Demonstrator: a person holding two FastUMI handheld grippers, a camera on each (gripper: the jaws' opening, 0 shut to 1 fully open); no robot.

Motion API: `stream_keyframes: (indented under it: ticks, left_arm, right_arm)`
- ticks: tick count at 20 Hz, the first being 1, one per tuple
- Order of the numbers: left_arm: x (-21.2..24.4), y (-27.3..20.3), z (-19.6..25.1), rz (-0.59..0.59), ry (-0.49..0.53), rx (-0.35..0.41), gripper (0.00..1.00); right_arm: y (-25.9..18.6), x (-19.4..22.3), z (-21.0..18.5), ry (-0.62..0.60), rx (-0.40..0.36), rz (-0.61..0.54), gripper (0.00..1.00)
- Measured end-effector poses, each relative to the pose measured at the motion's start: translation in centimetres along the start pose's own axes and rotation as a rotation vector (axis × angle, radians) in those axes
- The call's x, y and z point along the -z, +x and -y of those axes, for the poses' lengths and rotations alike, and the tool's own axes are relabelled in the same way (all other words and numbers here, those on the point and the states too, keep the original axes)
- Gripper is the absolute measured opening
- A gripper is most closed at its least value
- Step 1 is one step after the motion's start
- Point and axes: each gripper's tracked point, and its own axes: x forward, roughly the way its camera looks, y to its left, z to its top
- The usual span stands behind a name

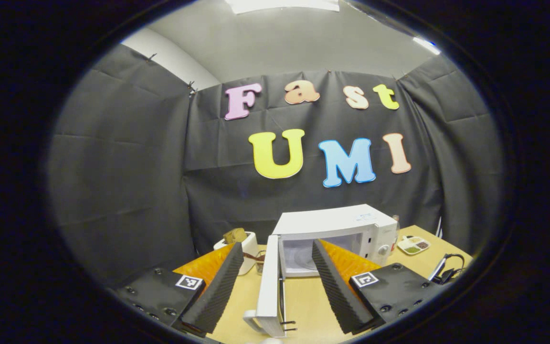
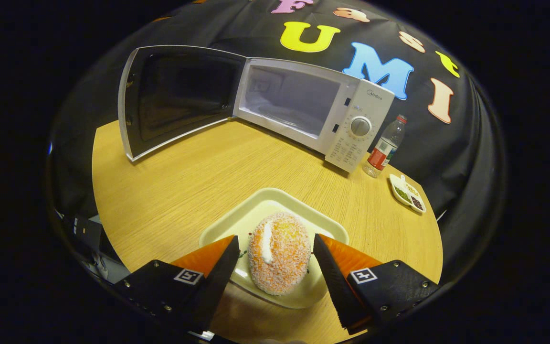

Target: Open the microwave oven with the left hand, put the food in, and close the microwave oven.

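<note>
- My left tongs stand wide apart with nothing between them, pointing at the microwave from the near side of the wooden surface.
- In the left gripper view the microwave door is swung fully open; I see it edge-on, coming toward me between my two fingers, its handle at the near end.
- The cavity behind the door is open and lit pale.
- Left of the microwave, at the far edge of the surface, stands a white toaster with a slice of bread sticking out of its top.
- My right tongs are also spread, one finger on each side of the food, a round orange-crumbed bun with a white stripe; whether the fingers touch it, I cannot tell.
- The food sits on a pale square plate near me on the surface, well apart from the microwave.
- In the right gripper view the microwave is at the far side, its door hanging open to the left.
- Just right of the microwave stands a plastic bottle with a red label, and farther right a small divided dish.
</note>
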Motion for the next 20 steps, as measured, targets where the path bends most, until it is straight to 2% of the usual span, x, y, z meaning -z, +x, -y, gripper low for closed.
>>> stream_keyframes:
  ticks: [2,3,5,7,9,12,15,16,18,20]
  left_arm:
    - [-0.4,0.2,0.4,-0.001,0.006,0.004,0.99]
    - [-0.6,0.4,0.6,0.001,0.008,0.006,0.99]
    - [-0.7,0.8,0.7,0.001,0.012,0.003,0.96]
    - [-0.7,1.2,0.9,-0.002,0.002,0.003,0.99]
    - [-0.5,1.5,0.9,-0.009,-0.005,0.001,1.00]
    - [-0.8,1.8,0.6,-0.010,0.000,0.005,0.99]
    - [-1.4,1.8,-0.2,0.003,0.007,-0.004,0.99]
    - [-1.5,1.8,-0.4,0.007,0.006,-0.003,0.94]
    - [-1.5,1.9,-0.8,0.012,0.006,-0.008,0.99]
    - [-0.7,2.5,-0.9,-0.004,0.003,0.000,1.00]
  right_arm:
    - [0.6,0.7,0.0,0.023,-0.023,-0.035,0.92]
    - [1.4,0.8,0.2,0.048,-0.031,-0.017,0.84]
    - [0.6,0.4,0.1,0.071,-0.050,-0.036,0.75]
    - [0.7,0.3,0.0,0.089,-0.074,-0.058,0.75]
    - [0.1,-0.5,0.0,0.161,-0.108,-0.077,0.70]
    - [-0.6,-4.4,0.7,0.237,-0.137,-0.047,0.70]
    - [0.3,-10.1,0.9,0.322,-0.166,0.017,0.70]
    - [1.0,-12.4,0.8,0.367,-0.179,0.044,0.70]
    - [2.9,-16.3,0.3,0.460,-0.192,0.081,0.70]
    - [5.2,-19.9,-0.3,0.544,-0.187,0.124,0.70]
